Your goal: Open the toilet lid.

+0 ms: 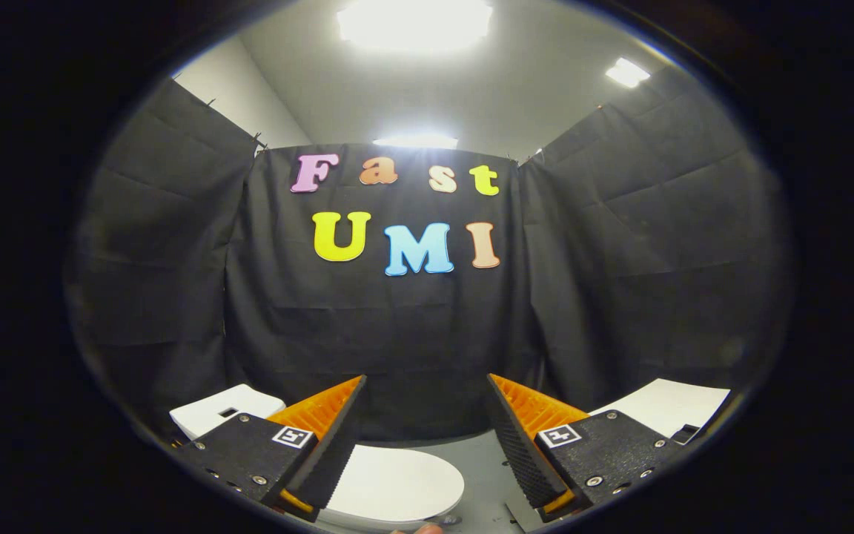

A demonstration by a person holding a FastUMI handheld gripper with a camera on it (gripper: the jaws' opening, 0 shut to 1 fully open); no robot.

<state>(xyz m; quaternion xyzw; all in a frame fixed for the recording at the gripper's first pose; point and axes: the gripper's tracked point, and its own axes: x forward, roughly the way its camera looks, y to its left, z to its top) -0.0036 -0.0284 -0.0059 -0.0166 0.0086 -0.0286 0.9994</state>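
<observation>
The hand-held gripper (427, 415) hangs high here, its two fingers spread wide with nothing between them, looking out across the booth. Down below, between and just under the fingertips, there it is: the smooth white oval plastic toilet lid (397, 486), lying flat and closed, so the task is not yet begun. Off beyond one finger sits a white box-shaped block with a dark slot (223, 411), and beyond the other a flat white panel (664, 406) (what either belongs to, I cannot tell).

How will that lid handle? My guess is stiff, fairly light, hinged at the back, and glossy enough to slip between pads. The sensible place to take hold looks like the front rim, where a finger could hook under the lip and swing it up; pinching the broad top face would likely slide off.
</observation>
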